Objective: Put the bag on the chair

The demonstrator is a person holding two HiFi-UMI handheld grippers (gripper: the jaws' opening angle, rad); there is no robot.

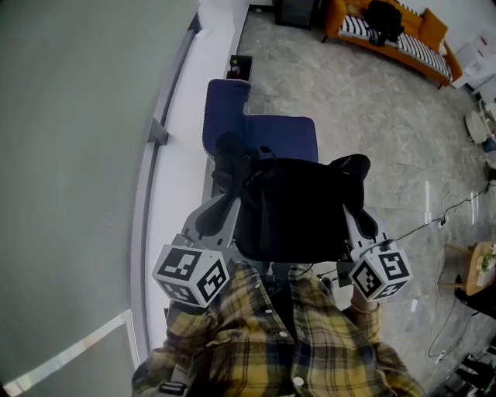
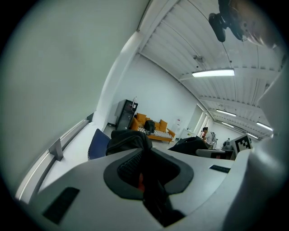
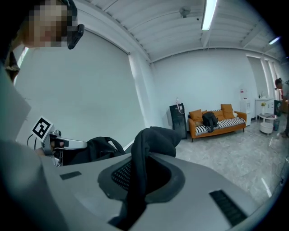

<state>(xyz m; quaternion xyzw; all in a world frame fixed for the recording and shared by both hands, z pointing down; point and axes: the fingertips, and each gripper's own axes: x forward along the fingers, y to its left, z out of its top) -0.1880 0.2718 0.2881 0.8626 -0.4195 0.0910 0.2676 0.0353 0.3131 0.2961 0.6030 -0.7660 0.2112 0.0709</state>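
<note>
Wide bare floor [image 1: 372,108] lies right of the blue chair [image 1: 267,133]; a white ledge [image 1: 186,132] borders its left. The black bag [image 1: 298,209] hangs at the chair's near edge, its fabric clamped by the down-tilted left gripper [image 2: 145,173] and right gripper [image 3: 137,177].

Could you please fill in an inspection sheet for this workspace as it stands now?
Surface: blue chair, the visible part of the seat is bare; its near edge is hidden by the bag.
Job's things: black bag, held up in front of the chair; whether it touches the seat cannot be told.
Clutter: nothing seen on the chair.
Grippers: left gripper and right gripper, each shut on the bag's fabric.
Cables: a thin cable lies across the floor at the right.
Surroundings: orange sofa with a dark backpack on it; pale wall at the left.
</note>
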